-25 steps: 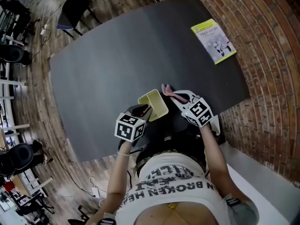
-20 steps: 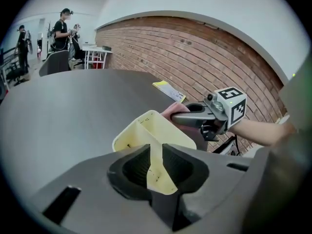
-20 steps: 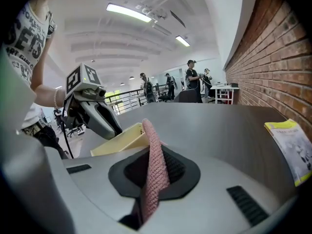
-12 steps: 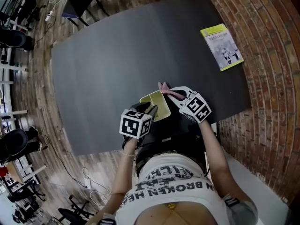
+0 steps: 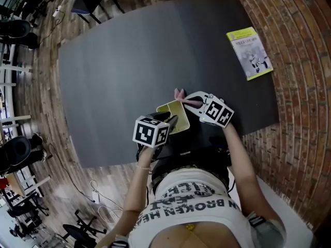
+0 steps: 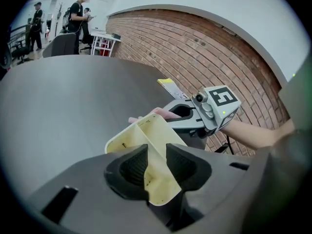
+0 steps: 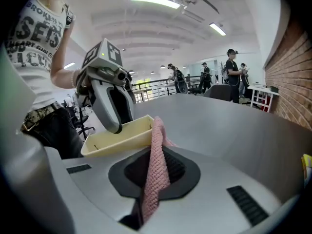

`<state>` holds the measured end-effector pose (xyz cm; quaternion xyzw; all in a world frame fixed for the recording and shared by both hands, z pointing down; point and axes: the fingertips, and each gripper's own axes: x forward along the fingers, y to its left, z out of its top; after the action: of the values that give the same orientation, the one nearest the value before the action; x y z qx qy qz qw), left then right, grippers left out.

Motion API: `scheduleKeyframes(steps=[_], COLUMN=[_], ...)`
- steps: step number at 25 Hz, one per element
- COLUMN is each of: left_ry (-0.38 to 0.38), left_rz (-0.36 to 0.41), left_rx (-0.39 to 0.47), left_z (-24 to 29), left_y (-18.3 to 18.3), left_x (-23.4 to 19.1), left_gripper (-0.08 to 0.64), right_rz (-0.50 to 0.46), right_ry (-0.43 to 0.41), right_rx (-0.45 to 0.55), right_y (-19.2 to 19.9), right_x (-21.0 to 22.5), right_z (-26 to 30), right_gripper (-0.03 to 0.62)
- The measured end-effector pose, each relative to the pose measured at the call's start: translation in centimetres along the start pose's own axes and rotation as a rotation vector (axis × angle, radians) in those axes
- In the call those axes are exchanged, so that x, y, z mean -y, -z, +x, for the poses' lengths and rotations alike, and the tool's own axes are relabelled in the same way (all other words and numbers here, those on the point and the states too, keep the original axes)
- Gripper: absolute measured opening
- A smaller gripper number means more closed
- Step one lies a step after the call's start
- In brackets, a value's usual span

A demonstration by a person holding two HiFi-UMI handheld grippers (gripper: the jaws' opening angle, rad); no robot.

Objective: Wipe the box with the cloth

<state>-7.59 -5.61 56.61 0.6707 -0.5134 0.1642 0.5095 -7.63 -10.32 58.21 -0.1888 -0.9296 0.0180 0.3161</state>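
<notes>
A pale yellow open box (image 5: 174, 115) sits tipped at the near edge of the dark table (image 5: 129, 61). My left gripper (image 5: 168, 122) has one box wall (image 6: 146, 155) between its jaws. The jaws have just been opening, and the wall still fills the gap between the pads. My right gripper (image 5: 189, 102) is shut on a pink cloth (image 7: 157, 169), which hangs from its jaws. The cloth's free end (image 5: 180, 94) lies against the box's far rim (image 7: 122, 133). In the left gripper view the right gripper (image 6: 181, 112) is just behind the box.
A yellow-green booklet (image 5: 250, 52) lies at the table's far right corner. A brick floor surrounds the table, with chairs and stands (image 5: 15, 154) to the left. In the gripper views, people (image 6: 78, 13) stand far off beyond the table.
Both grippers have rolled a little. The right gripper with the cloth has shifted closer to the box's far rim. The box stays at the table's near edge in the left gripper.
</notes>
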Motion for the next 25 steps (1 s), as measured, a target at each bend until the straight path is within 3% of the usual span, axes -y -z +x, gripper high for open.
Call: scheduleKeyframes(steps=[3, 9, 25], left_ry=[0.014, -0.013, -0.012], left_rz=[-0.023, 0.011, 0.060], left_rx=[0.003, -0.016, -0.027], left_z=[-0.1, -0.2, -0.2], left_y=[-0.1, -0.3, -0.4], left_x=[-0.2, -0.7, -0.8], left_gripper=[0.109, 0.109, 0.107], right_rz=[-0.027, -0.049, 0.048], right_ry=[-0.022, -0.060, 0.048], right_rx=[-0.009, -0.030, -0.004], right_y=[0.0, 0.8, 2.8], right_x=[-0.4, -2.5, -6.5], right_z=[-0.1, -0.5, -1.5], right_gripper=[0.017, 0.017, 0.017])
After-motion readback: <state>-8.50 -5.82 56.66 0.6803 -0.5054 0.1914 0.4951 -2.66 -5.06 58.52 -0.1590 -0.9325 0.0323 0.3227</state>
